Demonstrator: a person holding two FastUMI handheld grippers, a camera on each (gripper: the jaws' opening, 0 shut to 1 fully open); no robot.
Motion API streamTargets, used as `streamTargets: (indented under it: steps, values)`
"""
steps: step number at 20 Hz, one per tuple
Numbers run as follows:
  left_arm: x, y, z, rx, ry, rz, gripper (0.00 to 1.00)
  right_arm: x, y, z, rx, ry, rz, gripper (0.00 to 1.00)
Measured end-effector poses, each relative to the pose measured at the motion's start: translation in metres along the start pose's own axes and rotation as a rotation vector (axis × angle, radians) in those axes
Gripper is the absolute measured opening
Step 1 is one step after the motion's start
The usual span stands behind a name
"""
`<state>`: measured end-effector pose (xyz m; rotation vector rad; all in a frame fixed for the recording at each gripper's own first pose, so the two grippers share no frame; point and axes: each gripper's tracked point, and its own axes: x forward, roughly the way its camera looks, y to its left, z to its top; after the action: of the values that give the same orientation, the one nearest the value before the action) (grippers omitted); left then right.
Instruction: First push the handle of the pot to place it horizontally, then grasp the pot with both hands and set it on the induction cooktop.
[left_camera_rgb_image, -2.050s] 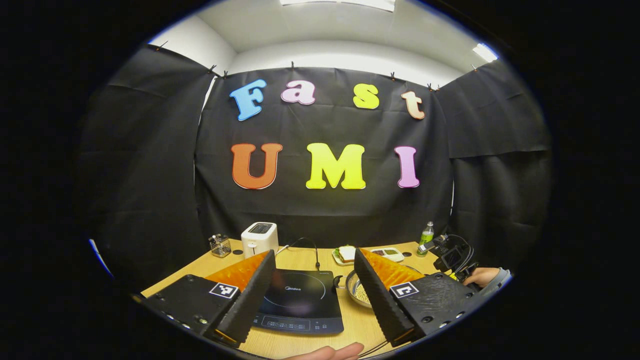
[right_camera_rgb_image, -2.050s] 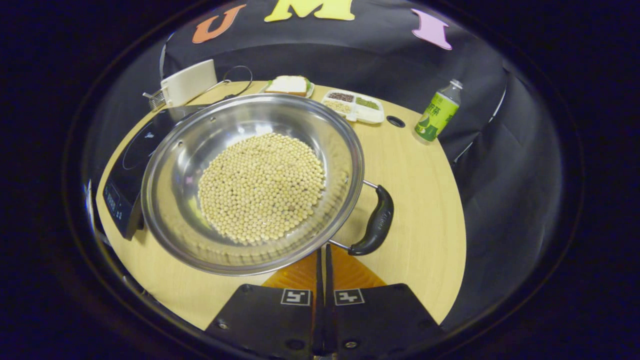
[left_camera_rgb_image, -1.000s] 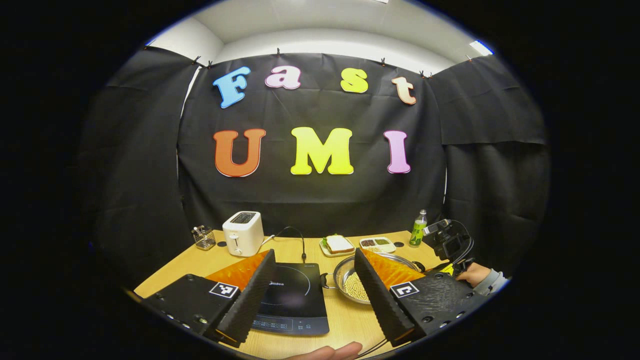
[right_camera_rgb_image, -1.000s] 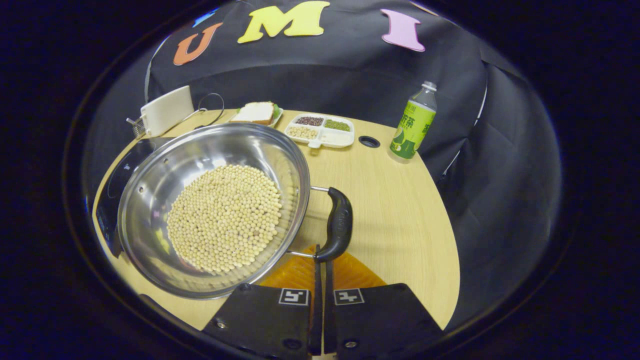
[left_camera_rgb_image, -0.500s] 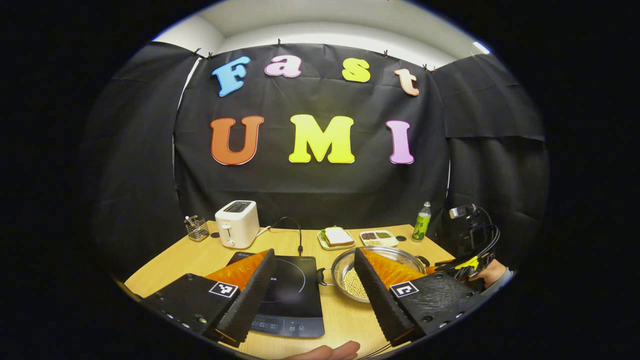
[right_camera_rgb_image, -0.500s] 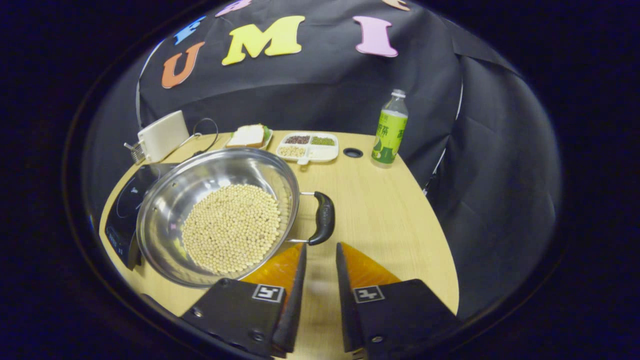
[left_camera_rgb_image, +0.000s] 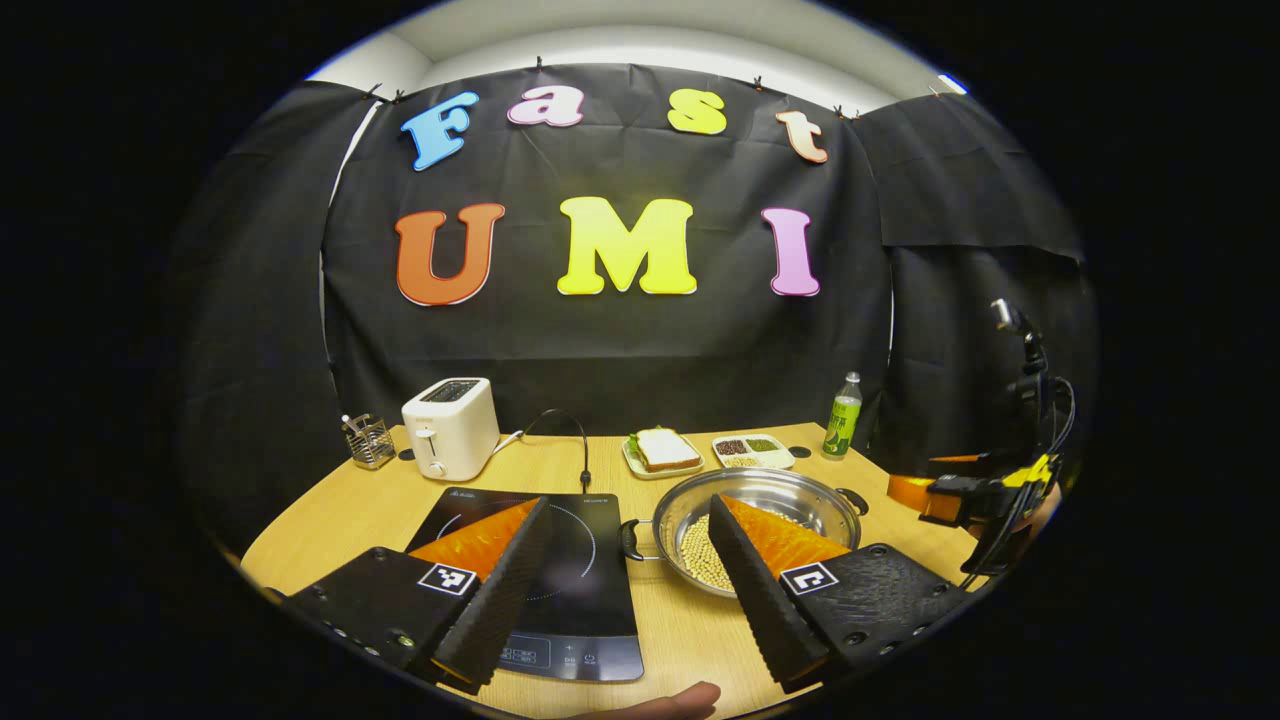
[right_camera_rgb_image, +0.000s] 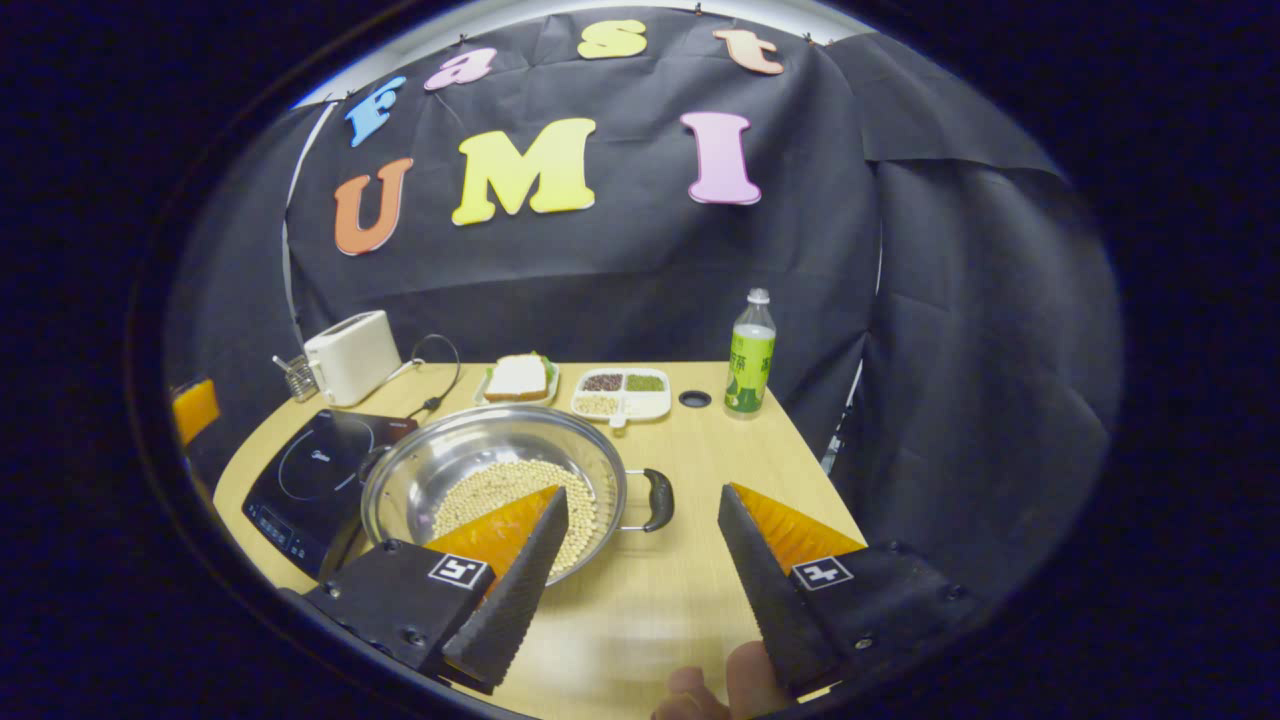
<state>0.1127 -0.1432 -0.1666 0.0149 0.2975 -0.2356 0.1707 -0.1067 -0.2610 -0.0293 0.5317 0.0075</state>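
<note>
Since the frame half a second ago, we find the right gripper (right_camera_rgb_image: 640, 560) has pulled back and up from the pot (right_camera_rgb_image: 495, 475), and its fingers, then only narrowly parted, now stand wide apart, released and holding nothing. In the left gripper view the camera has also drawn back, so more of the surface (left_camera_rgb_image: 690, 630) shows than before.

We record the pot standing on the surface just right of the induction cooktop (left_camera_rgb_image: 545, 560), not on it. It is a shallow steel pot holding a layer of pale beans (right_camera_rgb_image: 500, 490). Its right handle (right_camera_rgb_image: 655, 498) lies level, pointing right; its left handle (left_camera_rgb_image: 632, 538) sits at the cooktop's right edge, and we cannot tell whether they touch.

The left gripper (left_camera_rgb_image: 630, 580) hovers near the front of the surface, fingers spread wide and empty, one over the cooktop and one over the pot as seen from its camera. The right gripper also shows at the far right of the left gripper view (left_camera_rgb_image: 960, 495), raised above the surface.

Along the far edge we note a white toaster (left_camera_rgb_image: 450, 428), a wire holder (left_camera_rgb_image: 370, 443), a sandwich on a plate (left_camera_rgb_image: 665, 452), a divided tray of grains (left_camera_rgb_image: 752, 450) and a green bottle (right_camera_rgb_image: 750, 355). A fingertip (right_camera_rgb_image: 745, 675) shows at the bottom of the right gripper view.
</note>
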Motion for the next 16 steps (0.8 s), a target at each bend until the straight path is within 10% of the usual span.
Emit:
streamTargets:
  steps: [16]
  values:
    - [0.113, -0.007, -0.085, -0.028, 0.240, 0.003, 0.95, 0.048, 0.006, -0.011, 0.068, 0.070, 0.018, 0.96]
